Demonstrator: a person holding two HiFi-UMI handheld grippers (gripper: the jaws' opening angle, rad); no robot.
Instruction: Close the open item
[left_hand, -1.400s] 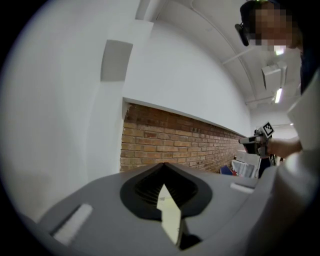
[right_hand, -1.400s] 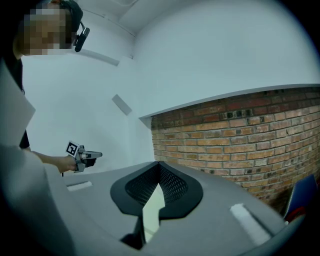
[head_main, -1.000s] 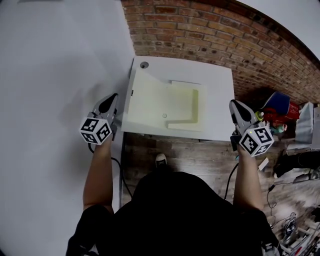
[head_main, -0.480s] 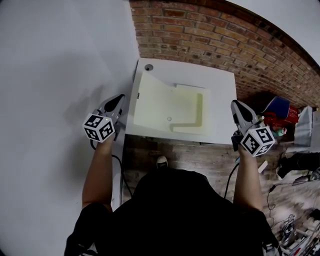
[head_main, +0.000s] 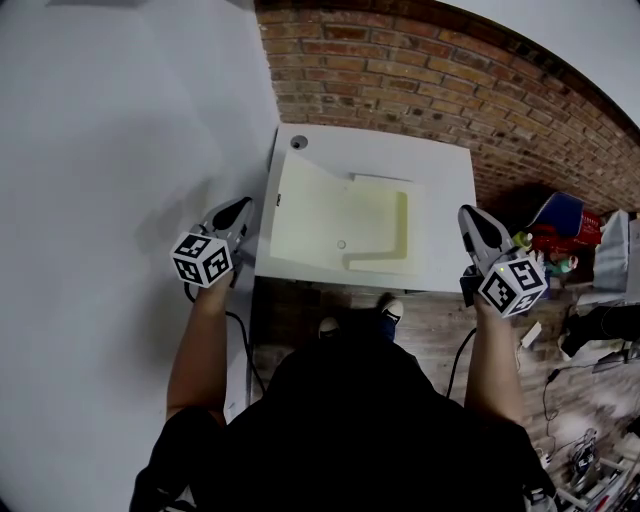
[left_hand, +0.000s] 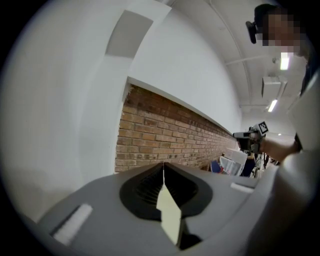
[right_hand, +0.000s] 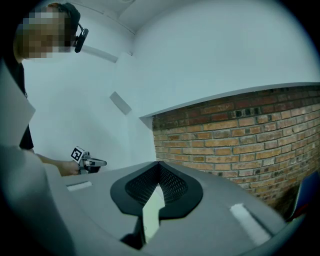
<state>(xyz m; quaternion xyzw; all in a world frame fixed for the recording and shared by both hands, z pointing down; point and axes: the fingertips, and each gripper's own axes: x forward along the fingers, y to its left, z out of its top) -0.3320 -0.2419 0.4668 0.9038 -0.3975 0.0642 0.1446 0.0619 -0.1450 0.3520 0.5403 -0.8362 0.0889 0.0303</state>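
While the white unit (head_main: 440, 200) stands at the centre of the head view, backed against the brick wall (head_main: 420, 80) at the top, its cream recess (head_main: 340, 220) lies exposed from above. The left gripper (head_main: 236, 210) hangs just beside the unit's left edge at centre left, jaws pressed together with nothing between them. The right gripper (head_main: 468, 218) hangs at the unit's right edge, jaws likewise together and empty. Each carries a cube (head_main: 202, 259) printed with black-and-white square markers. A small dark mark (head_main: 272, 197) on the unit's left rim is too small to read
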